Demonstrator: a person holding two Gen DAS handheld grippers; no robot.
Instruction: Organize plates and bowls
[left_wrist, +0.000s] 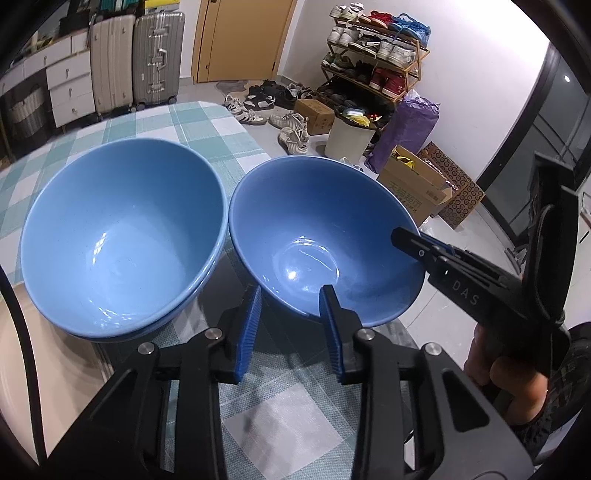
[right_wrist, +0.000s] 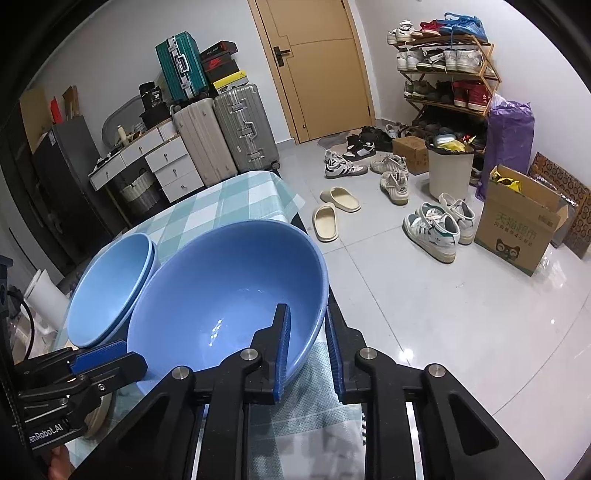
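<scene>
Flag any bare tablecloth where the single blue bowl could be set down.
Free: the checked tablecloth beyond the stacked bowls, toward the suitcases, and the strip nearest the left hand-held gripper. Crowded: the single bowl nearly touches the stack and overhangs the table's right edge.

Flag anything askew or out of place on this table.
The single blue bowl is tilted and appears to overhang the table edge, its rim pinched by the left hand-held gripper and right hand-held gripper. The stacked bowls beside it sit nested. Nothing spilled or broken.
</scene>
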